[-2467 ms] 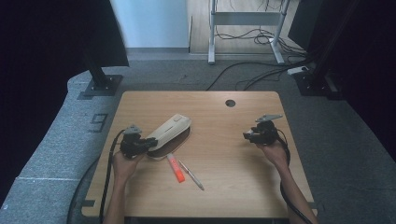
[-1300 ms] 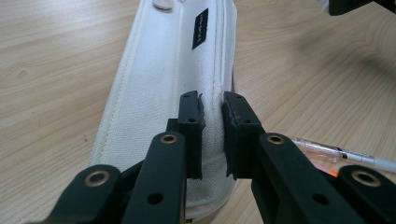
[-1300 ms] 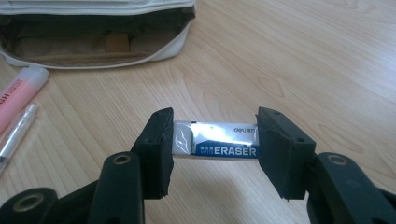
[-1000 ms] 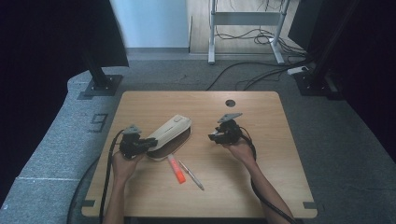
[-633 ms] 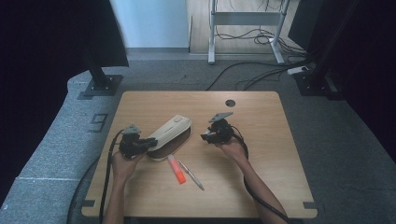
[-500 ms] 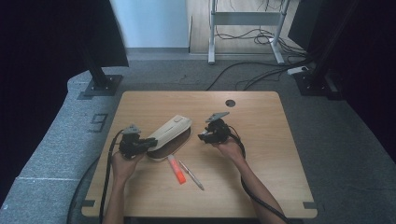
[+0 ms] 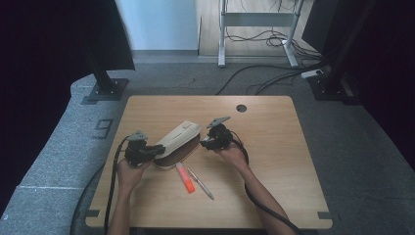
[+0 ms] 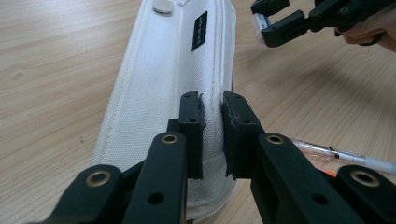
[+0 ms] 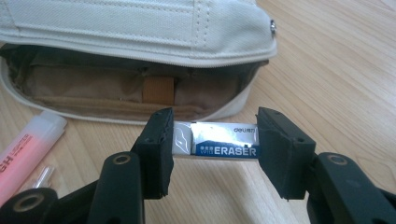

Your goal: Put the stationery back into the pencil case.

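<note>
Wooden counter point(image 7: 274, 161): pouch point(image 9: 140, 56) interior shadowed, indistinct. Right hand-held gripper point(image 9: 212, 144) level, clamping eraser point(image 9: 219, 142); left hand-held gripper point(image 8: 212, 135) pinching pouch flap.

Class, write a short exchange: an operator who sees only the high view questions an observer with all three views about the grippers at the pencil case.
Operator: Is the right gripper carrying anything?
Observer: Yes, a blue-and-white eraser, clamped end to end between its fingers.
Operator: Is the pencil case open on that side?
Observer: Yes. Its lid is lifted, showing a brown lining right ahead of the eraser.
</note>
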`<act>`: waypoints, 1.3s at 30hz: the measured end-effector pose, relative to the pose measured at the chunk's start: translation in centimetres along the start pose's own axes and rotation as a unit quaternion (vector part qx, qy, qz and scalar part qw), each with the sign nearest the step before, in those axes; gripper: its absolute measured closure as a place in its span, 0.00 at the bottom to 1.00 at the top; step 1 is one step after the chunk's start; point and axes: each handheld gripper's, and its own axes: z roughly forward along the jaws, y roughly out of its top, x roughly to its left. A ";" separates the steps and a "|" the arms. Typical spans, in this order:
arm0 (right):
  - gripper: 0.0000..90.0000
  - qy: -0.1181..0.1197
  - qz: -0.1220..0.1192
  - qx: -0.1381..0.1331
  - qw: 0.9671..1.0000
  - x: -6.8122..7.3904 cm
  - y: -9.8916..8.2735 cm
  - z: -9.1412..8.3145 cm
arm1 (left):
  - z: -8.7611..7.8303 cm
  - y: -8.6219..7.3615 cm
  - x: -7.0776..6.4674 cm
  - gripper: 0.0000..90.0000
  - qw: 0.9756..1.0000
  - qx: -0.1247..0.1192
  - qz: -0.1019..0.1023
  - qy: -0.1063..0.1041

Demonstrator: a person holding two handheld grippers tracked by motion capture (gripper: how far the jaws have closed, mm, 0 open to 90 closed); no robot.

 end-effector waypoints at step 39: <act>0.52 -0.011 0.012 0.000 1.000 0.1 1.6 5.7 | 0.1 0.1 -0.2 0.88 1.000 -0.006 0.000 -0.022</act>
